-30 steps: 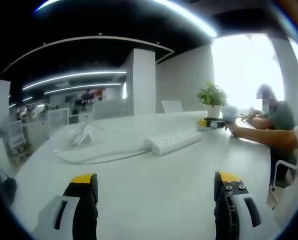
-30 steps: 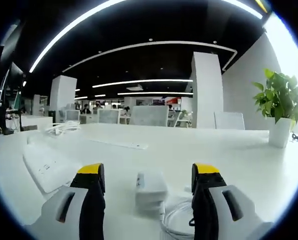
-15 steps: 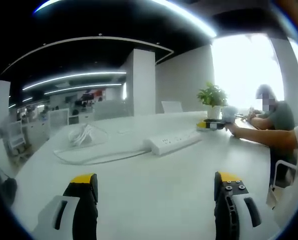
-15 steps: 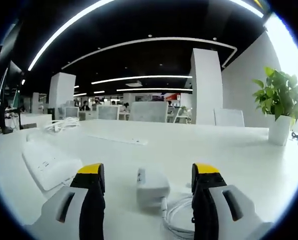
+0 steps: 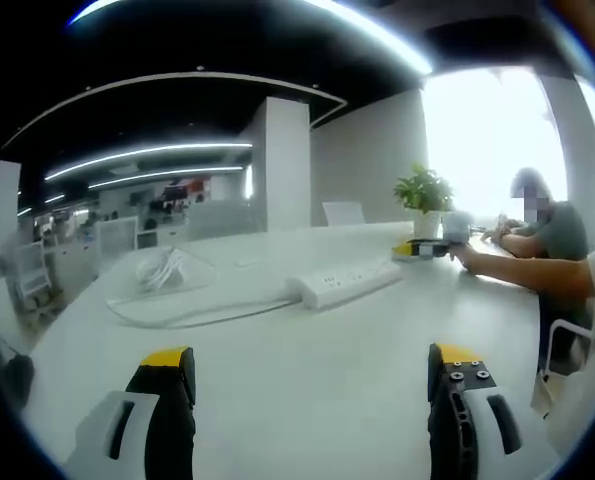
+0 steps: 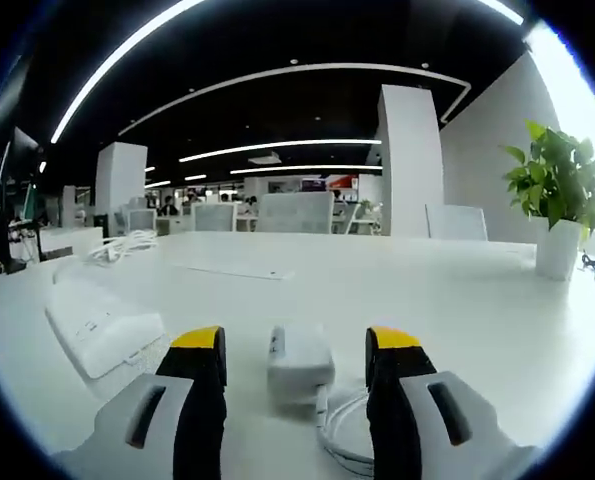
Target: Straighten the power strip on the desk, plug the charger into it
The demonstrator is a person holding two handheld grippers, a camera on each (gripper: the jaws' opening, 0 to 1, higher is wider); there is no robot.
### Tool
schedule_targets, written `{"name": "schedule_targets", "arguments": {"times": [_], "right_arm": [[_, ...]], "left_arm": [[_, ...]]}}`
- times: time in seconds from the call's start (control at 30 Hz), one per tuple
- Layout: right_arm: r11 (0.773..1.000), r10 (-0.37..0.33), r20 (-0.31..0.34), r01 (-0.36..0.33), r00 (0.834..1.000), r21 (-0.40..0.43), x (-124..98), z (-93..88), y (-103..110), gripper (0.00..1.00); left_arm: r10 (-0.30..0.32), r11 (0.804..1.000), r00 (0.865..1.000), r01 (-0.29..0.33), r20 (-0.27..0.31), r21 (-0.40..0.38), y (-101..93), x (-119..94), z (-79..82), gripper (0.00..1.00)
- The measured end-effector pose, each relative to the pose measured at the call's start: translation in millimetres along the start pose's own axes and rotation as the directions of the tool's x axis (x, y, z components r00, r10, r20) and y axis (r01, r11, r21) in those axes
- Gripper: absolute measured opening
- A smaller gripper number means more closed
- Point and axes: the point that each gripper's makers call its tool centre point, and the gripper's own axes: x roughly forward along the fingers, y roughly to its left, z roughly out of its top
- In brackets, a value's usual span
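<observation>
Straddling charger [image 6: 299, 362], right tool [image 6: 297, 352] open-jawed

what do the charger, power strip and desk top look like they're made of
Charger: likely white moulded plastic, smooth with rounded corners. Power strip: apparently the same satin white plastic, with recessed sockets. Desk: a smooth white top with soft reflections, perhaps laminate; hard to say.

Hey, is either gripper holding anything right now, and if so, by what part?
Nothing is held. The right gripper has its jaws open around the charger, not touching; the left gripper is open over bare desk.
</observation>
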Motion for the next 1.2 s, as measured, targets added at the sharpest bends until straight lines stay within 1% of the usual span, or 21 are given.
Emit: {"name": "schedule_targets", "arguments": {"times": [0.2, 0.33, 0.6, 0.77, 0.93, 1.2], "right_arm": [[1.0, 0.004, -0.024, -0.004, 1.0, 0.004, 0.8, -3.9, 0.4, 0.53], [1.0, 0.0, -0.038, 0.0, 0.999, -0.007, 0.2, -5.5, -0.4, 0.48], [1.0, -0.008, -0.047, 0.008, 0.999, -0.004, -1.3, -6.8, -0.9, 0.45], [1.0, -0.012, -0.052, 0.012, 0.999, -0.009, -1.1, -7.0, -1.8, 0.41], [1.0, -0.014, -0.064, 0.014, 0.998, -0.002, -0.5, -8.9, -2.8, 0.39], [1.0, -0.011, -0.067, 0.012, 0.998, 0.016, 0.5, -8.0, -3.8, 0.35]], "left_arm": [[0.002, 1.0, 1.0, -0.002, 0.001, 0.001, 0.3, -0.4, 0.9, 0.99], [0.002, 1.0, 1.0, -0.002, 0.0, 0.0, 0.1, -0.3, 0.7, 0.99], [0.003, 1.0, 1.0, -0.003, 0.0, 0.001, 0.1, -1.6, 0.8, 0.99], [0.006, 1.0, 1.0, -0.006, -0.001, 0.0, 1.2, -2.6, 0.8, 0.99], [0.008, 1.0, 1.0, -0.008, 0.002, 0.003, 1.3, -3.2, 2.6, 0.99], [0.005, 1.0, 1.0, -0.005, 0.0, 0.006, 0.1, -2.2, 3.2, 0.99]]}}
